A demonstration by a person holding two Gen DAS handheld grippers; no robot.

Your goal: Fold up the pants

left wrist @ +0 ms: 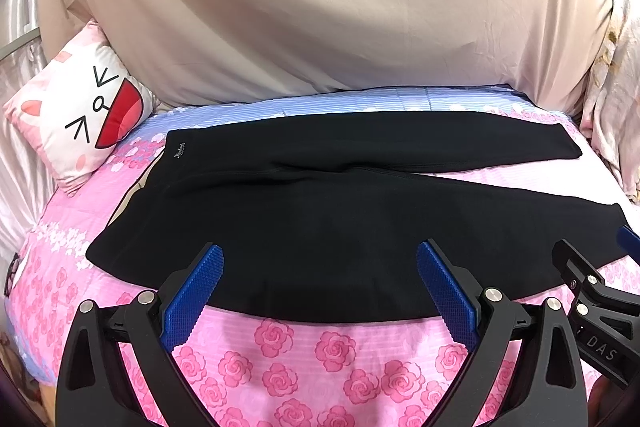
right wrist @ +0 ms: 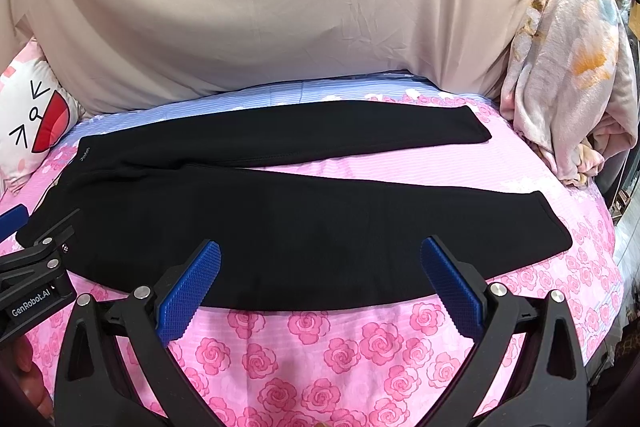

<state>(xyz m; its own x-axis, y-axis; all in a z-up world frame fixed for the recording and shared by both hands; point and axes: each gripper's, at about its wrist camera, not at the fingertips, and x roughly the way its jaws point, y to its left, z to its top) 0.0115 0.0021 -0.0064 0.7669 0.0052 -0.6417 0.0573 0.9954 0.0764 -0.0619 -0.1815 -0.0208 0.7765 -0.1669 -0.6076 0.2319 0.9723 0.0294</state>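
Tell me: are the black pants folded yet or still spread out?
Spread out. The black pants lie flat on the floral bedspread, both legs apart, no fold.

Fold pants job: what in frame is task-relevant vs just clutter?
Job:
- black pants, spread flat
- left gripper, open
- right gripper, open
- rose-print bedspread, work surface

Lying about:
- cat-face pillow
- beige sheet
- floral blanket

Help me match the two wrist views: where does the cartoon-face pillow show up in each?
Left wrist: the cartoon-face pillow lies far left, mid-height, beside the waistband end of the black pants.
Right wrist: it is cut off at the left edge.
Shared landmark: the small waistband logo.
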